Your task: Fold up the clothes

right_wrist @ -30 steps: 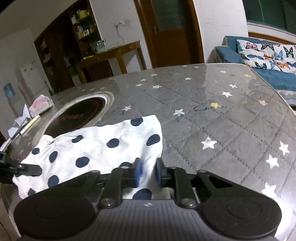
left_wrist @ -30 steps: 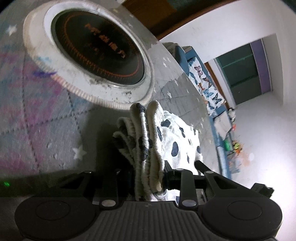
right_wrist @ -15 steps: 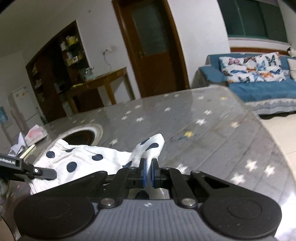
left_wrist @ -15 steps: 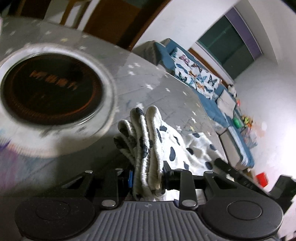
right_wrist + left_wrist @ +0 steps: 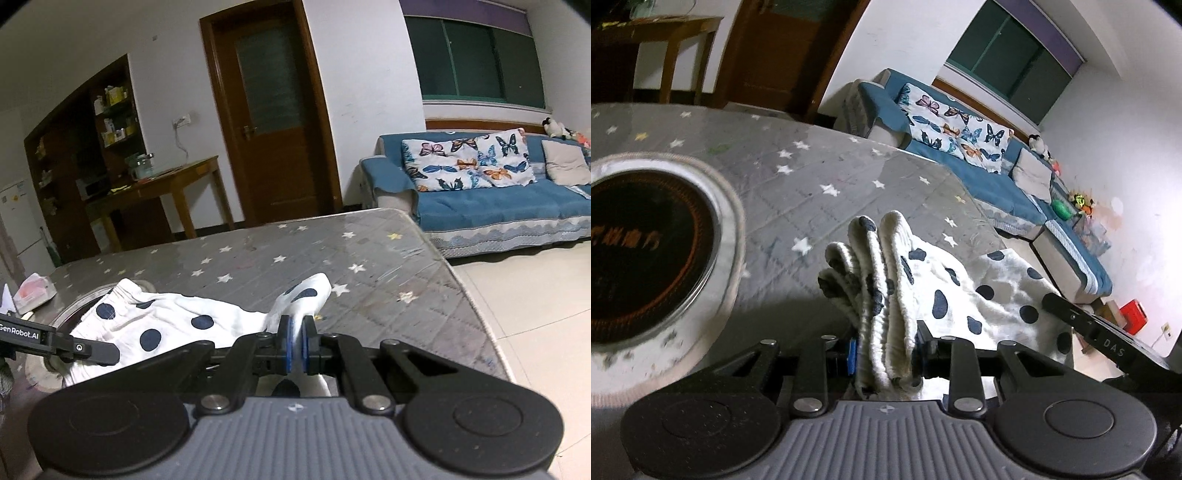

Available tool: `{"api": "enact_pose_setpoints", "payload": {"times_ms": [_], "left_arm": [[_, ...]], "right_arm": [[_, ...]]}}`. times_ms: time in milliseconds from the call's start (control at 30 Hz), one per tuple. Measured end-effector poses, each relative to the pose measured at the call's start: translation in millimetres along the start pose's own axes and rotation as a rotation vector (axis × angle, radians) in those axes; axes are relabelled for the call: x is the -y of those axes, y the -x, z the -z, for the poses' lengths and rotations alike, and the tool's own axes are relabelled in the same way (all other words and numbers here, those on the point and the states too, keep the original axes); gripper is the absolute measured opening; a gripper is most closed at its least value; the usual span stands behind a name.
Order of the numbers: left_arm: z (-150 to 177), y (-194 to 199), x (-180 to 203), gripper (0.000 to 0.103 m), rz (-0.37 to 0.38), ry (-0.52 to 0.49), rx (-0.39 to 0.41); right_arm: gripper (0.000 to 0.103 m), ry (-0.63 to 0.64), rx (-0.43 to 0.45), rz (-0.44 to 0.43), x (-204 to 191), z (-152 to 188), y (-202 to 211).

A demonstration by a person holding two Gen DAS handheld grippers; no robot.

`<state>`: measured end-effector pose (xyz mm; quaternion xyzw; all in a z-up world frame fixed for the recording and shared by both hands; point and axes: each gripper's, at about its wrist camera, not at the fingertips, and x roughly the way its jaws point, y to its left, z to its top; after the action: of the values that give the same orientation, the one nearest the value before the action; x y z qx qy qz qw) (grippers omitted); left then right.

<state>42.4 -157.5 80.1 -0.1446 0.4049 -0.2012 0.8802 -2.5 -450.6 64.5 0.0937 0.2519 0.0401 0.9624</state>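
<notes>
1. Fabric ends are pinned at both sides: the left hand-held gripper (image 5: 884, 350) is clamped on the bunched, ribbed waistband of the white polka-dot garment (image 5: 964, 291), and the right hand-held gripper (image 5: 294, 349) has its blue pads together on a thin corner of the same cloth.
2. Gripping two ends probably lets the person lift and spread the garment before laying a fold; the waistband is thick, so the left jaws stand a little apart around it, while the right jaws have just been closing to almost nothing on a single thin layer.
3. The garment hangs between the two tools, its middle sagging over the near part of the star-patterned worktop (image 5: 280, 254), just right of the round inset burner (image 5: 646, 251) (partly covered in the right view).
4. Both tools point forward and downward across the worktop, each visible at the other view's edge.
</notes>
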Motion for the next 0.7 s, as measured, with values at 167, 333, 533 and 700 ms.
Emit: {"api": "enact_pose_setpoints", "payload": {"times_ms": [167,333,533,700], "left_arm": [[-7,-15,5,0.032,-0.017,-0.031,-0.009],[-9,-27,6,0.032,-0.032,-0.042,-0.022],[-7,-38,8,0.032,-0.05,-0.046,-0.049],[-6,-44,4,0.035,-0.062,-0.045,-0.063]], "right_arm": [[0.004,-0.004,0.003,0.02,8,-1,-5],[0.004,-0.01,-0.01,0.037,14,2,-13],[0.005,-0.012,-0.06,0.07,20,12,-27],[0.005,-0.026,-0.098,0.091,26,21,-37]]}}
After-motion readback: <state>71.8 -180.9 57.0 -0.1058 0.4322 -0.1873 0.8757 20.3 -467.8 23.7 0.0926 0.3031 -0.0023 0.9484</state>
